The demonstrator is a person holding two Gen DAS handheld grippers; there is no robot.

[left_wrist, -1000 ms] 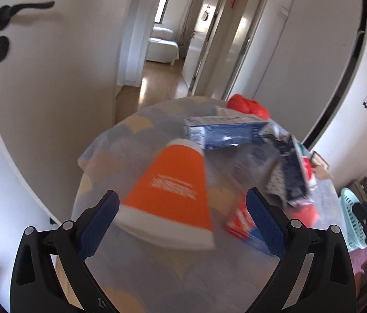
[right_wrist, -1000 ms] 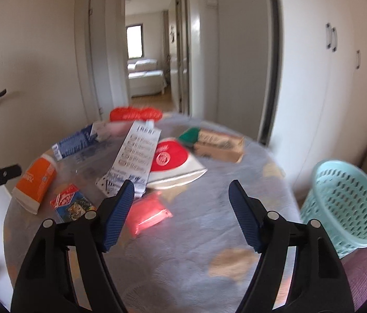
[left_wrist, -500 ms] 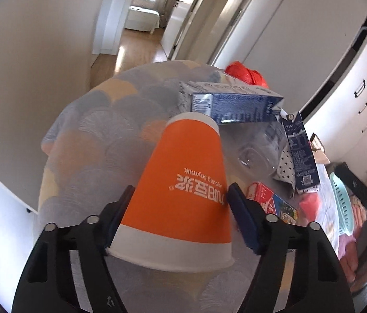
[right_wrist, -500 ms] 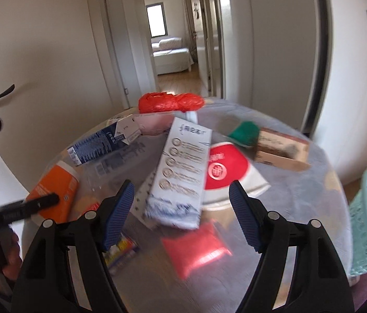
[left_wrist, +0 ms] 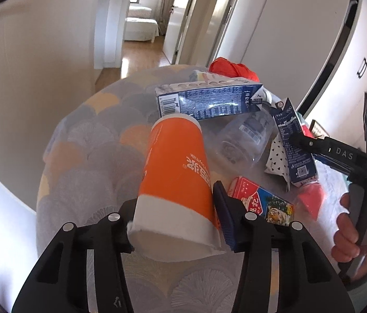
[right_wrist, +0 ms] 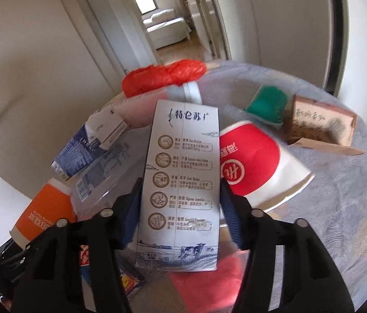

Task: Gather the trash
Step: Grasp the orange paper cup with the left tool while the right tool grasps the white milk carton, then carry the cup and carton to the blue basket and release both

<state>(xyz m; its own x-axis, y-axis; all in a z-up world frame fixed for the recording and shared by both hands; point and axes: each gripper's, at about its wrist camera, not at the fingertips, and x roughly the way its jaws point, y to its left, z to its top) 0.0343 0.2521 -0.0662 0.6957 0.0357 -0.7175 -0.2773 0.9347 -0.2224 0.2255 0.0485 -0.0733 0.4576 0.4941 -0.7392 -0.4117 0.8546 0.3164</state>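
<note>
An orange paper cup (left_wrist: 175, 161) lies on its side on the round table (left_wrist: 84, 161), mouth toward me. My left gripper (left_wrist: 175, 200) is closing on its white rim end; the right pad presses its side and the left pad is hidden behind it. The same cup (right_wrist: 42, 211) shows at lower left in the right wrist view. A white and blue milk carton (right_wrist: 183, 172) lies lengthwise between the jaws of my right gripper (right_wrist: 181, 195), which are closing with both pads at its edges. In the left wrist view that carton (left_wrist: 294, 143) is at the right, with a hand (left_wrist: 353, 224) on the right gripper's handle.
Other trash crowds the table: a blue carton (left_wrist: 209, 101), a clear plastic bottle (left_wrist: 246, 140), a red bag (left_wrist: 233, 69), a card box (left_wrist: 259, 203), a red paper cup (right_wrist: 254, 161), a brown box (right_wrist: 319, 125), a green wad (right_wrist: 267, 104). A door (right_wrist: 27, 78) stands at the left.
The left jaws went from wide open to closed around the orange cup. The right gripper moved in over the white carton and its jaws narrowed onto it.
</note>
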